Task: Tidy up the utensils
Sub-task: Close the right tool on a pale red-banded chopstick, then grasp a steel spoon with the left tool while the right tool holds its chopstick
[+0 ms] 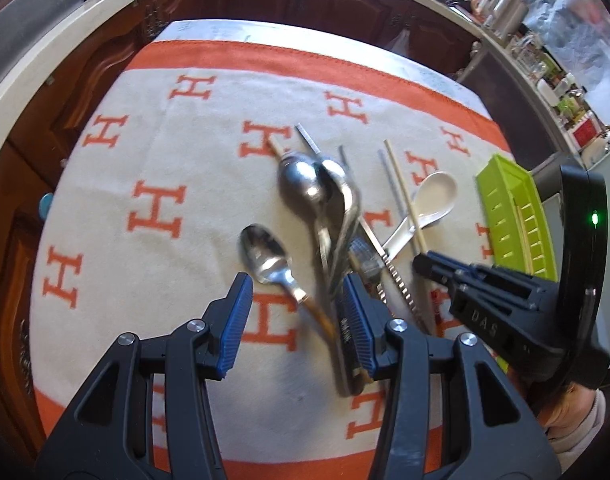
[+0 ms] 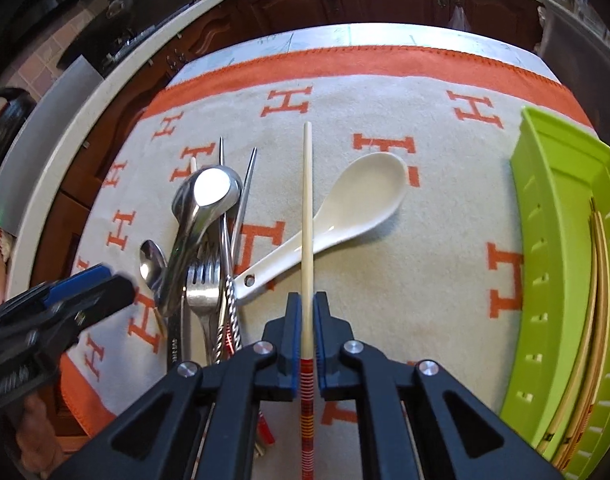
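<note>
Right tongs (image 2: pixel 307 312) clamped on chopstick (image 2: pixel 307 208), left tongs (image 1: pixel 297 292) agape (empty), over spoons (image 1: pixel 305 188)

Each hand-held gripper, the left gripper (image 1: pixel 299 300) and the right gripper (image 2: pixel 307 312), is built of matte black plastic arms with triangular cut-outs, joined by round silver screws, and its fingers carry ribbed blue pads (image 1: pixel 237 316). Seen from the left wrist camera, the right gripper's body bears raised letters reading "DAS" and a curved black housing with a small green light. Below it a pale, light-coloured sleeve cuff (image 1: pixel 577 432) shows at the person's wrist.
</note>
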Motion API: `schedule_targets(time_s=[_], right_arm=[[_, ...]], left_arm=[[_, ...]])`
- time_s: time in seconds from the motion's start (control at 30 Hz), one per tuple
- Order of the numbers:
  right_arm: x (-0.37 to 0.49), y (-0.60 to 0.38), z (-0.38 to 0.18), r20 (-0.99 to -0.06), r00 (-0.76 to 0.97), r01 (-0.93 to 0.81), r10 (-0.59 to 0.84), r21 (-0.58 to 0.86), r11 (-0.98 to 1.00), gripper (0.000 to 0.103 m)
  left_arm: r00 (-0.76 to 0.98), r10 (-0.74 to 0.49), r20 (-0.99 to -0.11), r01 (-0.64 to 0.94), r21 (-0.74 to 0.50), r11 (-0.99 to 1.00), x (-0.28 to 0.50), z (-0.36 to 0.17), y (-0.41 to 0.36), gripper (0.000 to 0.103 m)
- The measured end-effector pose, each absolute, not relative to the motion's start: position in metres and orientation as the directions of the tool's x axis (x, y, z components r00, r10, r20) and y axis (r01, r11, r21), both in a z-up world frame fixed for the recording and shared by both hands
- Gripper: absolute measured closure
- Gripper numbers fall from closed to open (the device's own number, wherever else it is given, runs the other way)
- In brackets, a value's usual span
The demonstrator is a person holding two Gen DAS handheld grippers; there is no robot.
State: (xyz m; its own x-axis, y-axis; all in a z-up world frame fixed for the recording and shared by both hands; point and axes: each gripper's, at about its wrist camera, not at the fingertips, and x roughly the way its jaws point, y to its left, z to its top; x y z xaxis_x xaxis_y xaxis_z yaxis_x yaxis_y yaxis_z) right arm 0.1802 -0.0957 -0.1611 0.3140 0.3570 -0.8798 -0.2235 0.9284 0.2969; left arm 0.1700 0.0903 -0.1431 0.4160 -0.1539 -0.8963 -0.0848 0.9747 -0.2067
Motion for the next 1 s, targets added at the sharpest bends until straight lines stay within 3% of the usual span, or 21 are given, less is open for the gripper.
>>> schedule_targets(time_s=[0.33,0.47,1.0], right_arm=[[0.165,-0.125,-0.144,-0.84,0.347,-0.176,0.417,0.379,0.909,0.097],[0.162,-0.133,-0.144,-0.834,0.347,-0.157,0.43,0.4,0.903,0.097],[0.158,-0.139,-0.14,-0.821,0.356,-0.157,0.446,0.417,0.895,0.097]], left_arm=[[0.44,-0.288,-0.85,-0.054,-0.346,0.937,0.22,-0.15,0.091,0.059],[0.439,-0.292,-0.85,-0.044,-0.345,0.938,0.229,-0.157,0.084,0.061],[0.423,-0.235,-0.875,0.013,-0.254,0.967,0.239,-0.173,0.055,0.093]])
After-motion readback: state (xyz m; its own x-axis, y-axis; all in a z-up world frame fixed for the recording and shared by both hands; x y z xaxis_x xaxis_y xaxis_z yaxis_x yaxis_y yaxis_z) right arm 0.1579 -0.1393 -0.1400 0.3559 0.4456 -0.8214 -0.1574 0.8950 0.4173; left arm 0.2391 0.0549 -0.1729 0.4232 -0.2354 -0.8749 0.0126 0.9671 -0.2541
